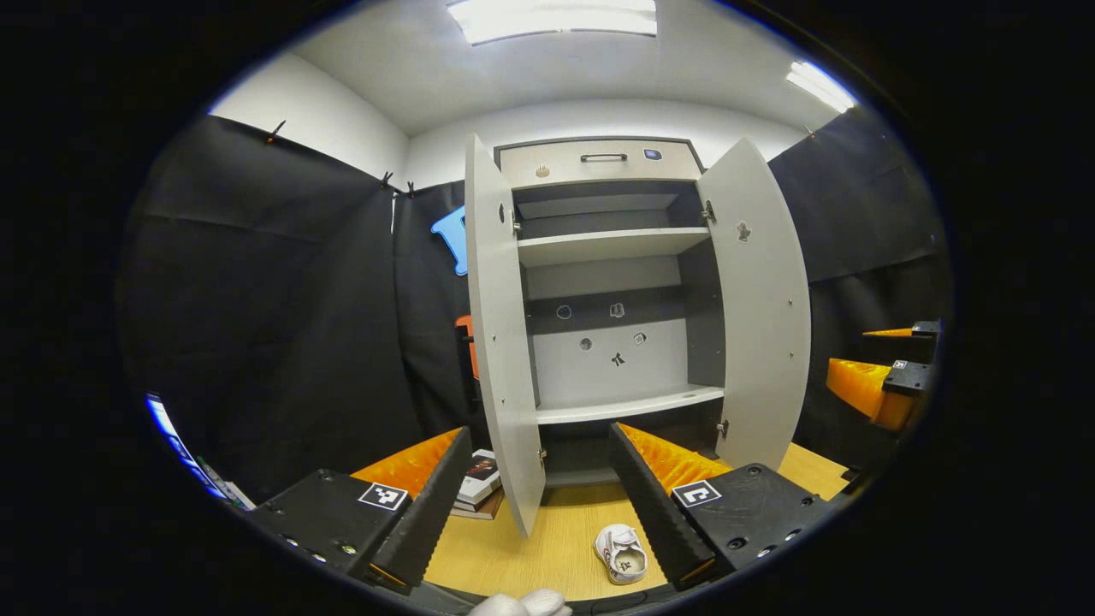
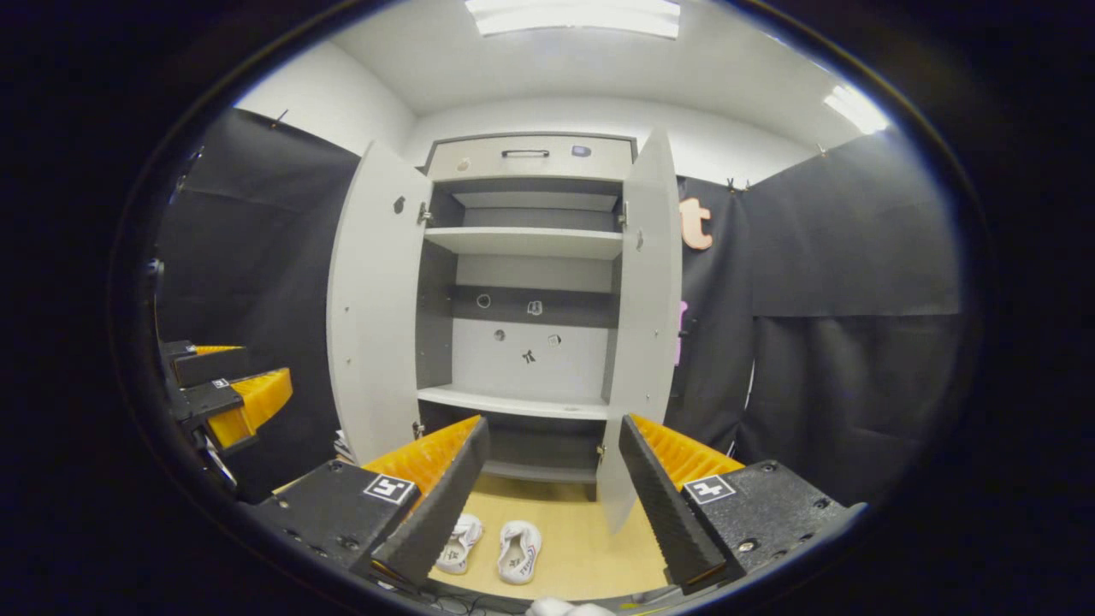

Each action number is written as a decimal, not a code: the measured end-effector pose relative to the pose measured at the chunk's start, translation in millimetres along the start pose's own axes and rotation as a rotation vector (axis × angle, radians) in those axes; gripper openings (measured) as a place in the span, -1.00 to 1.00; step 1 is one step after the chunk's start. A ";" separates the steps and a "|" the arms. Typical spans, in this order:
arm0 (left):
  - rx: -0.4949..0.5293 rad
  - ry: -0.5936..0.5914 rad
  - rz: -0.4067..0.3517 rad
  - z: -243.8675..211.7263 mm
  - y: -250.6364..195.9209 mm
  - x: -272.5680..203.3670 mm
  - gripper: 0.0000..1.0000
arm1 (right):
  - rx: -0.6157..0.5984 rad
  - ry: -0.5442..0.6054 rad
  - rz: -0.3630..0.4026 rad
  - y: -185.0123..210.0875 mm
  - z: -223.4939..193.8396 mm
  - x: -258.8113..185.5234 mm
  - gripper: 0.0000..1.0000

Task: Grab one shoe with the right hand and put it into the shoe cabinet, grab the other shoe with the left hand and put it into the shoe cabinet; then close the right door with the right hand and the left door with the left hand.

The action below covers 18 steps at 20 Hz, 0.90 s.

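Both grippers are being held wide open with nothing between the fingers: the left gripper and the right gripper. Two white shoes are lying side by side on the wooden floor, just beyond the right gripper; markings on their insoles are too small to be read. Farther off, the shoe cabinet is standing with its left door and right door open; small stickers on the back panel are not legible.
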<state>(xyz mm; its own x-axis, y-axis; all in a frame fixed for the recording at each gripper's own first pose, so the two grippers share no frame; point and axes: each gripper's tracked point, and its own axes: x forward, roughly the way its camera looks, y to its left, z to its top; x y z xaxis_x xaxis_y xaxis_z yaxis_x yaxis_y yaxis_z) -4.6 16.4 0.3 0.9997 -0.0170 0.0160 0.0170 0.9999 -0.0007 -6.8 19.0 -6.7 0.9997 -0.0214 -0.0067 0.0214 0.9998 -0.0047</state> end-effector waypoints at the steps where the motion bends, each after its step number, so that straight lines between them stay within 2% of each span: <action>1: 0.001 -0.001 -0.002 -0.5 1.2 -0.7 0.93 | -0.001 0.001 -0.001 1.9 -3.0 0.0 0.98; 5: 0.007 0.000 -0.011 -5.2 8.7 -0.2 0.93 | -0.006 0.058 -0.001 13.6 -32.7 4.8 0.98; 9: 0.007 0.011 -0.022 -14.5 15.5 -2.0 0.93 | -0.013 0.149 -0.004 27.6 -88.9 5.1 1.00; 11: 0.009 0.023 -0.027 -19.5 18.4 -3.1 0.92 | -0.026 0.207 0.003 35.8 -126.5 8.1 0.98; 14: 0.030 0.021 -0.026 -23.6 21.5 -3.9 0.93 | -0.010 0.352 0.028 50.6 -197.8 13.6 0.96; 18: 0.017 0.049 -0.008 -34.1 22.8 -1.6 0.93 | 0.019 0.523 0.074 67.5 -289.0 39.1 0.87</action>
<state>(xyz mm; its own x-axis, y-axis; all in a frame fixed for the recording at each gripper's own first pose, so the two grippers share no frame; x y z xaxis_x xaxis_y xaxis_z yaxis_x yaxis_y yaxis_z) -5.3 39.2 -33.8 0.9991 -0.0250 -0.0335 0.0256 0.9995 0.0167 31.7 84.3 -296.3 0.8617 0.0548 -0.5044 -0.0444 0.9985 0.0327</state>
